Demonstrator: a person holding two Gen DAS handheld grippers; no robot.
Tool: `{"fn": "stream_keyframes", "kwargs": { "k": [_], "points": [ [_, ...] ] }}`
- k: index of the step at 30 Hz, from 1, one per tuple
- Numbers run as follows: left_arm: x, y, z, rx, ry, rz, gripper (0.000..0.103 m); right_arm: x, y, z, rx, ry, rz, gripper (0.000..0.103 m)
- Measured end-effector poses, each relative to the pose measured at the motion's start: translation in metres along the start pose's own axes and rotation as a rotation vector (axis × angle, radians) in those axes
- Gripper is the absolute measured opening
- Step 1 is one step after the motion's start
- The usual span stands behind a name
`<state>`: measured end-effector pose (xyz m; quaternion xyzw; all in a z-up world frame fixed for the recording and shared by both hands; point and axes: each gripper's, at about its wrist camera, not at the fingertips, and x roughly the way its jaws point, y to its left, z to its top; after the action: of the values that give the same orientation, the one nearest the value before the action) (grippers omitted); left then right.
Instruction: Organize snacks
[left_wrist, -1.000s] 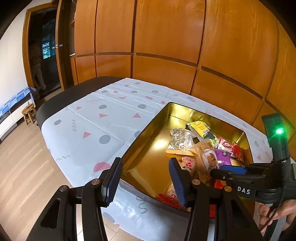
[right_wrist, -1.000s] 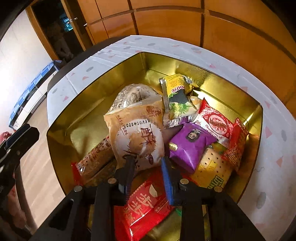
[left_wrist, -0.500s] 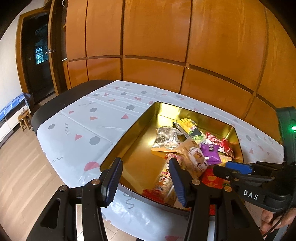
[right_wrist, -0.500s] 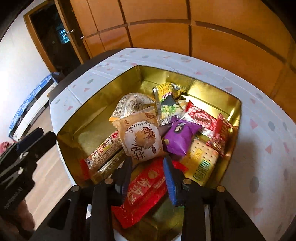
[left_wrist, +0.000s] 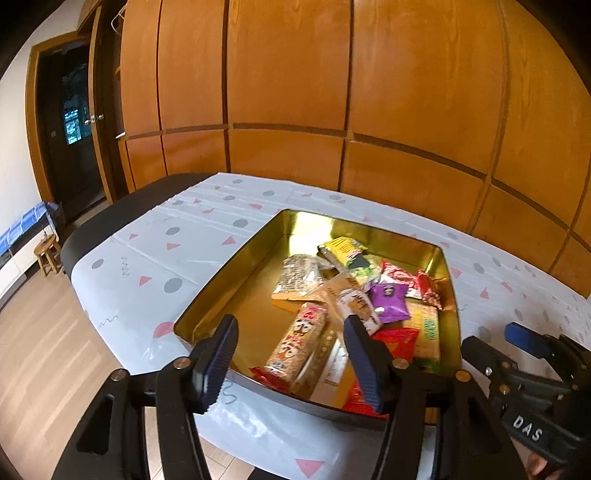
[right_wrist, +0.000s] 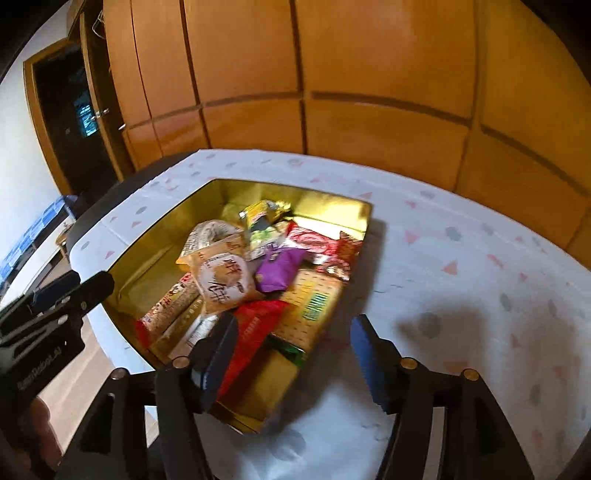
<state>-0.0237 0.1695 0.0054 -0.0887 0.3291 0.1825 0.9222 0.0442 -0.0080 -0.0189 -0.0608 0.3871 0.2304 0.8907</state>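
Note:
A gold tin (left_wrist: 229, 280) (right_wrist: 155, 243) on the patterned tablecloth holds several snack packets: a round pastry pack (right_wrist: 223, 282), a purple pack (left_wrist: 388, 301) (right_wrist: 279, 269), a long red bar (left_wrist: 299, 341), a yellow cracker pack (right_wrist: 314, 299). My left gripper (left_wrist: 290, 358) is open and empty, above the tin's near edge. My right gripper (right_wrist: 290, 354) is open and empty, above the tin's near right corner; it also shows in the left wrist view (left_wrist: 517, 343).
The tablecloth (left_wrist: 147, 258) (right_wrist: 461, 295) covers a dark table with its edge at the left. Wooden wall panels (left_wrist: 332, 110) stand behind. A doorway (left_wrist: 70, 140) and small stool (left_wrist: 46, 249) are at the far left.
Both grippers have pulled back and up from the tin. The right gripper has opened wide and let go of the round pastry pack, which now lies in the tin.

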Motion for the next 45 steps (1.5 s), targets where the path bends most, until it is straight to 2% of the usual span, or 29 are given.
{"fn": "stream_keyframes", "kwargs": {
  "k": [8, 12, 19, 45],
  "points": [
    [-0.005, -0.014, -0.001, 0.009, 0.006, 0.037, 0.062, -0.018, -0.015, -0.009, 0.032, -0.048, -0.037, 0.075],
    [-0.008, -0.020, 0.000, 0.033, -0.018, 0.091, 0.062, -0.020, -0.015, -0.010, 0.032, -0.055, -0.037, 0.076],
    [-0.013, -0.019, -0.001, 0.027, -0.044, 0.089, 0.062, -0.022, -0.012, -0.012, 0.022, -0.064, -0.035, 0.077],
    [-0.014, -0.006, 0.000, -0.018, -0.045, 0.085, 0.062, -0.024, 0.003, -0.012, -0.028, -0.071, -0.042, 0.080]
  ]
}}
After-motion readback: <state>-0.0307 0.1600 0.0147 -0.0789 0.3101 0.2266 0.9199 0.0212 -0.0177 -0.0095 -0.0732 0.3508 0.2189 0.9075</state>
